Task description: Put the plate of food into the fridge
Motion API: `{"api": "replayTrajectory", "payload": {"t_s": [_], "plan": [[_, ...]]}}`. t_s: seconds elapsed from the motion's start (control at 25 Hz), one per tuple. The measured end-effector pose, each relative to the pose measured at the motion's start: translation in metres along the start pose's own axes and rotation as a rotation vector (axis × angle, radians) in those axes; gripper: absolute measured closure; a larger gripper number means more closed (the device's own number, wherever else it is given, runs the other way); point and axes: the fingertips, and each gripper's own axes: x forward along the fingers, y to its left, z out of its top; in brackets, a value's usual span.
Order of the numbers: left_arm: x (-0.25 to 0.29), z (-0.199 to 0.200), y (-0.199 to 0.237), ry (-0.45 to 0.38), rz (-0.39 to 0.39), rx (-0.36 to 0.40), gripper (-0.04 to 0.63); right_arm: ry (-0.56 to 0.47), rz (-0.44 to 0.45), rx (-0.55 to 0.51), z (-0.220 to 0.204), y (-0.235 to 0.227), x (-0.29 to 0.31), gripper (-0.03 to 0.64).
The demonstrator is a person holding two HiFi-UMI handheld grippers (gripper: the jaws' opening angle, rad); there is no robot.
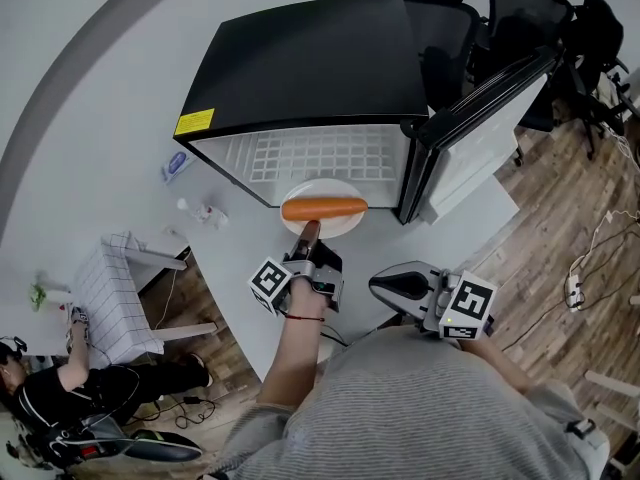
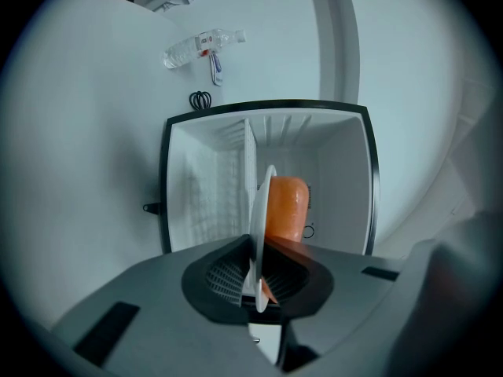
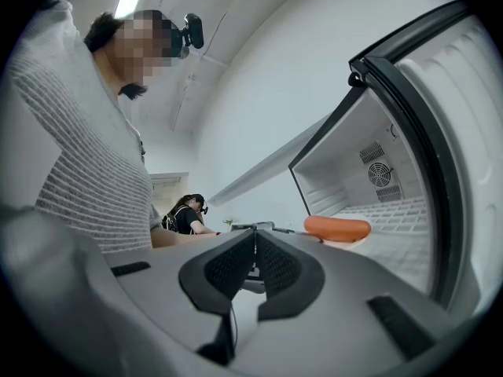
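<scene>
A white plate point(image 1: 338, 196) carrying a long orange piece of food point(image 1: 324, 208) hangs at the mouth of the open black fridge point(image 1: 300, 63), partly over its white wire shelf point(image 1: 320, 153). My left gripper point(image 1: 307, 232) is shut on the plate's near rim. In the left gripper view the plate point(image 2: 262, 203) stands edge-on between the pads of my left gripper point(image 2: 256, 277), with the orange food point(image 2: 287, 206) on its right and the fridge's white inside point(image 2: 208, 187) behind. My right gripper point(image 1: 375, 284) hangs beside it, shut on nothing, as the right gripper view shows my right gripper point(image 3: 255, 261).
The fridge door point(image 1: 480, 118) stands open at the right, seen close as the door point(image 3: 448, 124). A plastic bottle point(image 2: 200, 45) and a black loop point(image 2: 200, 100) lie on the white table point(image 1: 100, 148). Office chairs point(image 1: 520, 8) stand behind. A person point(image 1: 60, 388) sits lower left.
</scene>
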Motion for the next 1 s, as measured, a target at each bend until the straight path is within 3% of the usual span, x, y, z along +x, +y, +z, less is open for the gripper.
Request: {"api": "replayTrajectory", "payload": {"t_s": [0.6, 1.0], "plan": [[0.05, 0.014, 0.01, -0.003, 0.049, 0.049, 0.56, 0.005, -0.037, 0.024, -0.001, -0.018, -0.01, 0.603], [0.072, 0.02, 0.013, -0.016, 0.061, 0.005, 0.558, 0.01, -0.039, 0.041, -0.001, -0.027, -0.011, 0.603]]}}
